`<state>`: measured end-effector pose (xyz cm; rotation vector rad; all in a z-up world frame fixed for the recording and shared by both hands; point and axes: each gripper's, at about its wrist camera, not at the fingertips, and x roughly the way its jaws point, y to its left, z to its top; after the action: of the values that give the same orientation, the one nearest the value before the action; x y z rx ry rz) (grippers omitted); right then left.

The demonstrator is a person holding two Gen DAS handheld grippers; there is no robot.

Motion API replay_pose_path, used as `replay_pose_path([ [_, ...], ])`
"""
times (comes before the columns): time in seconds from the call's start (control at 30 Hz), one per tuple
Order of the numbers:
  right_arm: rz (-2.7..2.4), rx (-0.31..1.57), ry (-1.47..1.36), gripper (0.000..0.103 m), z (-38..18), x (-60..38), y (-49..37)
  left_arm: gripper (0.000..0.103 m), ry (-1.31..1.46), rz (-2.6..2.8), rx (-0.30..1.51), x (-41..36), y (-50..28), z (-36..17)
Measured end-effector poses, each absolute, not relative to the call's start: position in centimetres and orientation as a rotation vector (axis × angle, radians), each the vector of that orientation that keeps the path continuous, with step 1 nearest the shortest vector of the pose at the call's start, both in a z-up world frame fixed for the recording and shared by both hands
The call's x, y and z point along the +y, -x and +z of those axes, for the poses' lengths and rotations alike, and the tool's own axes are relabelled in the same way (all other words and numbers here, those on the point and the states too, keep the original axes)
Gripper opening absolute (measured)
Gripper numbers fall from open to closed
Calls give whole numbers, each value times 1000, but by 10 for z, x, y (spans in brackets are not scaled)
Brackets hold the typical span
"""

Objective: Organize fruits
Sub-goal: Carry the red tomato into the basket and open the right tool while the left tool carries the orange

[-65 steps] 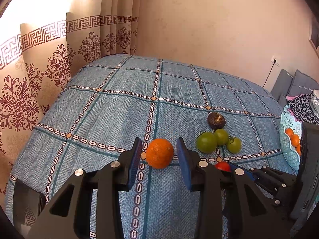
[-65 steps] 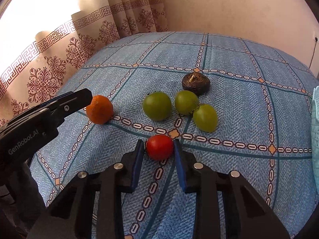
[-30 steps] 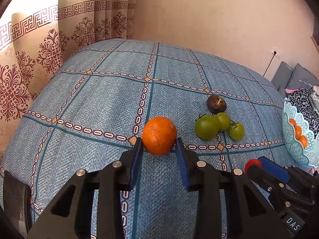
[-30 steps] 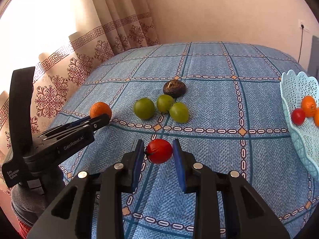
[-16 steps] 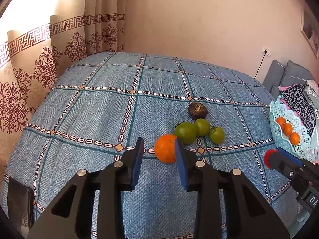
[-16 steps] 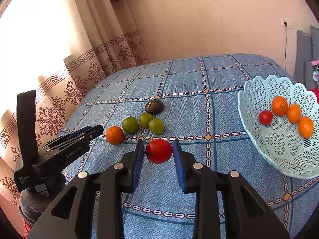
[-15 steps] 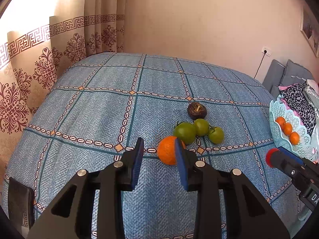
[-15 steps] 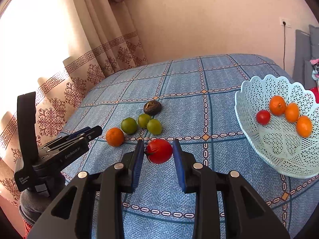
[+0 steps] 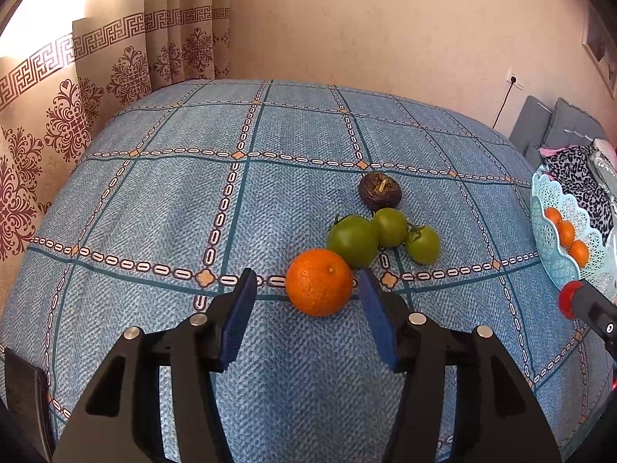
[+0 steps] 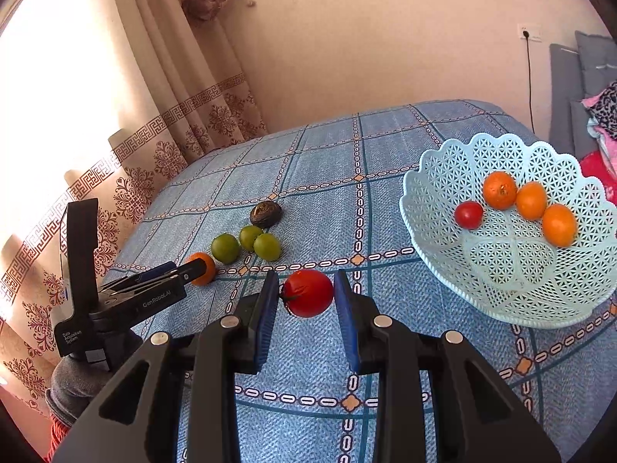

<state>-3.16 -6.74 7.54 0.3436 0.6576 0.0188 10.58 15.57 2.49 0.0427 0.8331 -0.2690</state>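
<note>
Right claw (image 10: pixel 304 297) clamped on red tomato (image 10: pixel 308 293), bound for basket (image 10: pixel 435 231); left claw (image 9: pixel 306 305) spread around orange (image 9: pixel 319 282), ungripped.

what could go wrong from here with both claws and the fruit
The left claw is open around the orange, which sits against a green tomato; closing or pushing could nudge the green ones. The orange is round on soft cloth, so it may roll away. The right claw pinches a red tomato; squeezing could bruise it, and a loose grip could drop it before the basket.
</note>
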Motion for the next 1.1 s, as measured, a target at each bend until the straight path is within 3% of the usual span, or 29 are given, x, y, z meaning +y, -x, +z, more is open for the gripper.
replay_pose_path([
  [0.1,-9,638,-344,30,79,-76,37,54,-48,-267,849,153,-111,19],
  [0.2,-36,619,-352,30,82,-85,41,39,-28,-309,862,152,-113,17],
  [0.97,-279,575,-409,31,74,-171,74,39,-98,-417,743,95,-62,72],
  [1.1,-291,566,-403,42,74,-176,77,39,-118,-456,725,77,-54,80],
])
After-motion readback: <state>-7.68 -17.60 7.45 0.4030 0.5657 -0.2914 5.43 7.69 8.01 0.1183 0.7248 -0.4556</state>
